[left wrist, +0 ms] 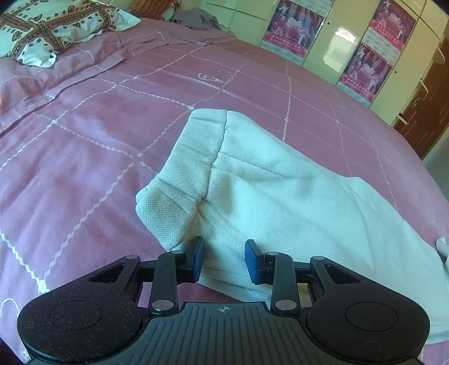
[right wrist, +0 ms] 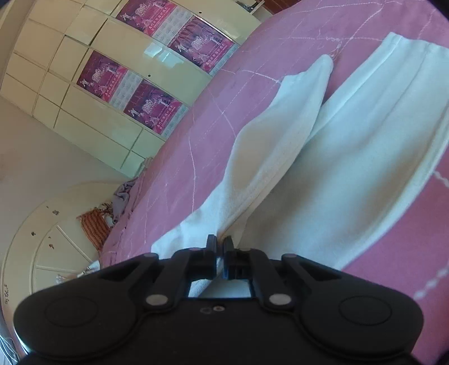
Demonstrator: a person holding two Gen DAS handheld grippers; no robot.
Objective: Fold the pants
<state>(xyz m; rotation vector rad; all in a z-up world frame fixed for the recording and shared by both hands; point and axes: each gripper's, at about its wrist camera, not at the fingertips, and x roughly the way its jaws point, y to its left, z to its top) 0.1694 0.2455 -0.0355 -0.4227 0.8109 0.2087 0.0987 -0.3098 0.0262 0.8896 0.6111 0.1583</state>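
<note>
In the left wrist view, a patterned pillow (left wrist: pixel 42 28) lies at the far left corner of the bed, and a grey garment (left wrist: pixel 196 18) is crumpled at the far edge. A broad stretch of the pink bedspread (left wrist: pixel 84 140) lies bare to the left of the pants (left wrist: pixel 266 191), which are spread across the middle and right of the bed. Their waistband end is folded over toward the left. The left gripper (left wrist: pixel 224 259) hovers over the near edge of the cloth; its blue-padded fingers (left wrist: pixel 197 257) stand apart with cloth beneath them, not pressing on it. On the right, cream wardrobe doors (left wrist: pixel 336 36) carrying pink posters (left wrist: pixel 297 25) stand close behind the bed's far edge, and a brown door (left wrist: pixel 426 112) shows at the far right.

The right wrist view is tilted. At its left are the same wardrobe (right wrist: pixel 70 42) and posters (right wrist: pixel 106 78), with a striped cloth (right wrist: pixel 94 224) lower down. In the middle, the right gripper (right wrist: pixel 220 244) is pinched closed on a raised fold of the pants (right wrist: pixel 364 140), which lifts into a ridge running away from the fingers. To the right, the other leg lies flat on the bedspread (right wrist: pixel 407 238). Only this view shows the two legs parted.
</note>
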